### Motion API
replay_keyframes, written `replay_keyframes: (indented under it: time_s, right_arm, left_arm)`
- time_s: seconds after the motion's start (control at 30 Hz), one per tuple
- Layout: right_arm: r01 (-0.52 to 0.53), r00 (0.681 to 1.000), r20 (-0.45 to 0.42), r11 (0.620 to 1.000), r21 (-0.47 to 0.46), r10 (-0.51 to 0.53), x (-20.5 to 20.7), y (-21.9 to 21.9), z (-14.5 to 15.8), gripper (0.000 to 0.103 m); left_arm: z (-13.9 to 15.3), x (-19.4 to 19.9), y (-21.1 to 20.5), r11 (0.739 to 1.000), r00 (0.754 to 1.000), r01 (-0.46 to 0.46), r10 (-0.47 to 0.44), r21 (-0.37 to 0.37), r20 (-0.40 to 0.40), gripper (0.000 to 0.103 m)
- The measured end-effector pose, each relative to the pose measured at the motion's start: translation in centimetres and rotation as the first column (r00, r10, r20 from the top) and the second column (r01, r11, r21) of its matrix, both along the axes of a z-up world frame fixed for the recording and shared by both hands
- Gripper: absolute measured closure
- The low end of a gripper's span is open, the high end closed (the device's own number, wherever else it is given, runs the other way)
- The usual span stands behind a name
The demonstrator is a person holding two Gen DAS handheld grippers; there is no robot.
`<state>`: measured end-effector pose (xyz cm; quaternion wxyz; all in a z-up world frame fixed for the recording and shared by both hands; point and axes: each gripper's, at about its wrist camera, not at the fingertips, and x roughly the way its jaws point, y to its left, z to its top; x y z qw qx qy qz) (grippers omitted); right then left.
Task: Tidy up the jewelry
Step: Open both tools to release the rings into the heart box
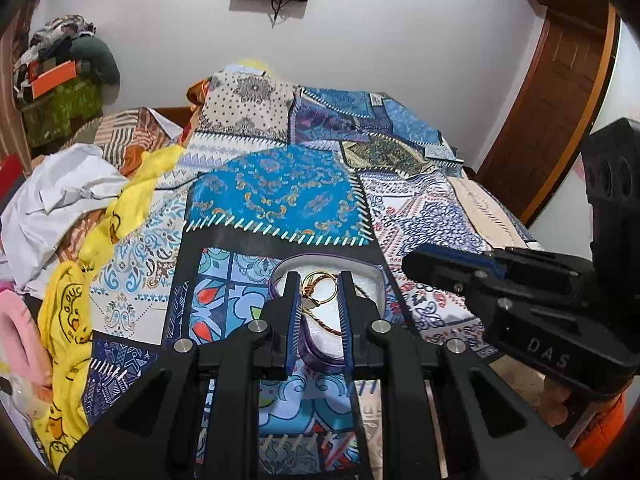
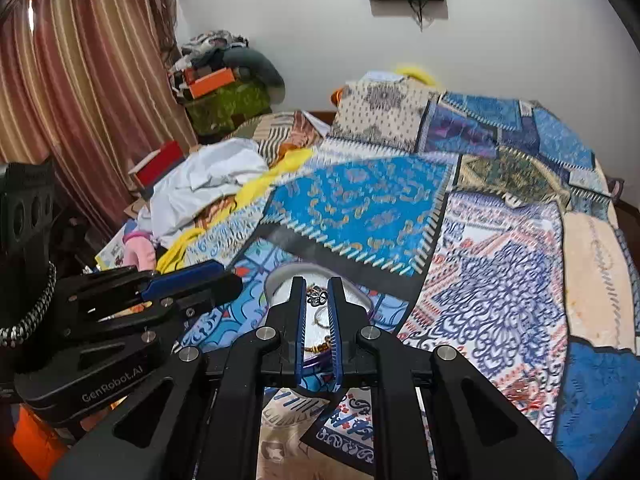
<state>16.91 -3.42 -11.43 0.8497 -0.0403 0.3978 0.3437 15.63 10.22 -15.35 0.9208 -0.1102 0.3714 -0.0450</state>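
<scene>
Here, a shallow purple-rimmed jewelry tray (image 1: 320, 354) with a white lining lies on the patchwork bedspread (image 1: 280, 196), holding a gold ring (image 1: 320, 286), a brown-and-gold cord (image 1: 324, 322) and — seen from the right wrist — a dark filigree pendant (image 2: 317, 297). The left gripper (image 1: 319, 280) hovers over the tray, fingers parted and empty; the right gripper (image 2: 317, 286) hangs above it too, its fingers narrowly apart, gripping nothing. Beyond — white clothes (image 2: 208, 184), a yellow cloth (image 1: 120, 208), striped curtains (image 2: 80, 80) and a wooden door (image 1: 560, 92).

Black tool (image 1: 319, 280), blue pads (image 1: 295, 320), silver screws.
</scene>
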Motion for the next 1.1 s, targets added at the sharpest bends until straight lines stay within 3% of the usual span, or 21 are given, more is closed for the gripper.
replay_keyframes:
  time_s: [0.6, 1.0, 1.1]
  right_arm:
    - [-0.069, 0.992, -0.105, 0.997, -0.035, 0.065, 0.8, 1.9, -3.4, 0.094]
    - [-0.085, 0.991, -0.108, 0.994, -0.067, 0.077, 0.6, 2.4, -3.8, 0.093]
    - [-0.079, 0.993, -0.091, 0.994, -0.075, 0.072, 0.3, 2.3, -3.5, 0.083]
  left_arm:
    - [-2.7, 3.7, 0.6, 0.998, 0.997, 0.041, -0.045, -0.052, -0.060, 0.086]
    - [-2.0, 3.4, 0.8, 0.999, 0.998, 0.024, -0.026, -0.044, -0.055, 0.086]
    - [-1.5, 2.9, 0.9, 0.999, 0.999, 0.015, -0.017, -0.044, -0.047, 0.086]
